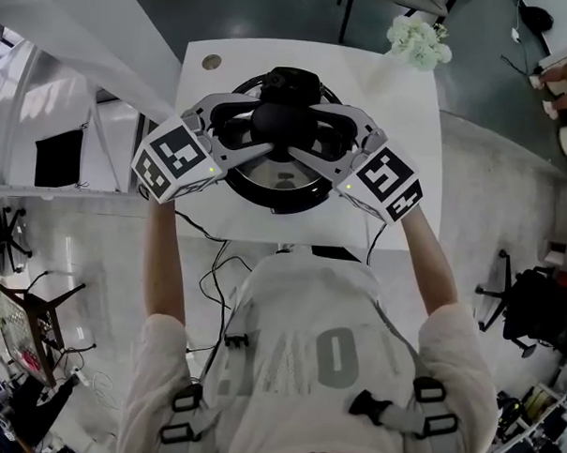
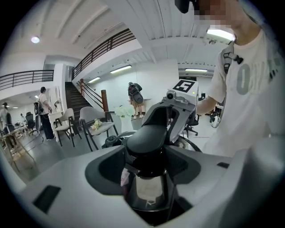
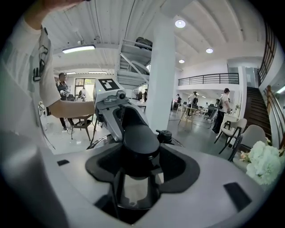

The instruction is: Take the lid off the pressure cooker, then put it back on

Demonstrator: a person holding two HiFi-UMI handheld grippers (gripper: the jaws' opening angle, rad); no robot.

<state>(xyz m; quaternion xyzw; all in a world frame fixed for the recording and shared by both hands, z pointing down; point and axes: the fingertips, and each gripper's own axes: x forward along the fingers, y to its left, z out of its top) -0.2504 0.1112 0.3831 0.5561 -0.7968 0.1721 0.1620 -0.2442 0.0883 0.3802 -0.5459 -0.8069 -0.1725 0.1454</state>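
Left gripper [image 1: 262, 126] and right gripper [image 1: 312, 130] were both clamped on the knob [image 1: 286, 121] of the lid [image 1: 267, 178], seemingly seated on the pressure cooker [image 1: 298, 205], so removal looked underway, calling for a steady level lift.

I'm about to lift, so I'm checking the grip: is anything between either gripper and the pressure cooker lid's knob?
Nothing visible. The left gripper and the right gripper are both closed on the black knob of the lid from opposite sides, with only the knob between each pair of jaws.
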